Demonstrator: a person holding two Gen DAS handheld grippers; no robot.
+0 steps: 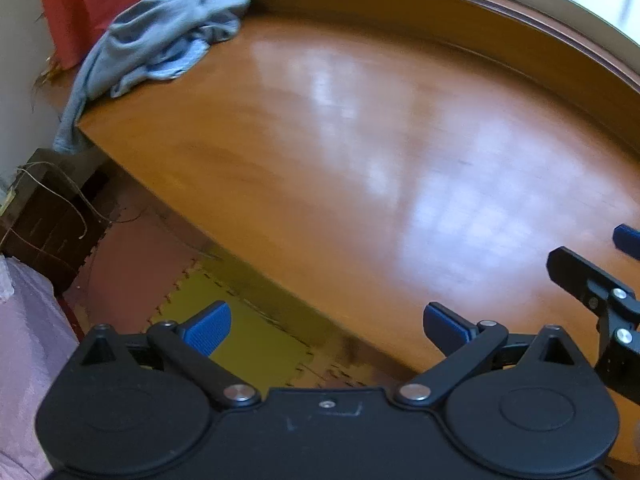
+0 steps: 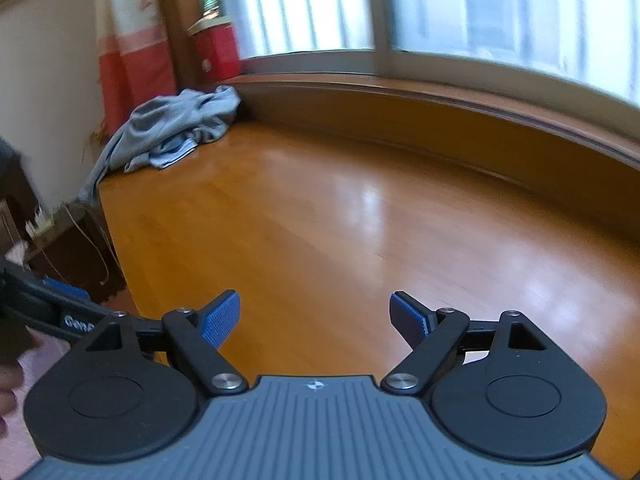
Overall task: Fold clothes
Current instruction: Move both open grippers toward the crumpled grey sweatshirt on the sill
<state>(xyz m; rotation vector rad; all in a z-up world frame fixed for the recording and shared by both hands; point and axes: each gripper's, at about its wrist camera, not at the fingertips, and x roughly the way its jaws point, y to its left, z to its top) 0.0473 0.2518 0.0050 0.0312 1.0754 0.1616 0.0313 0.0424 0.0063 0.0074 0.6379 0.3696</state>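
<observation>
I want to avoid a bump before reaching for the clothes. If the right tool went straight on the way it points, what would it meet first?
Probably the bare wooden tabletop: the open right tool tilts down at it. The crumpled grey garment lies off to the left, out of that line.

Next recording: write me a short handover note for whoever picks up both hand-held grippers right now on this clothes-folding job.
Left hand-held gripper: open, holding nothing, over the table's near edge.
Right hand-held gripper: open, holding nothing, above the table.
Clothes: one light blue garment lies crumpled at the far left corner, one end hanging over the side.
Done: nothing folded.
Left: fetch the garment, spread it flat, fold it.
</observation>
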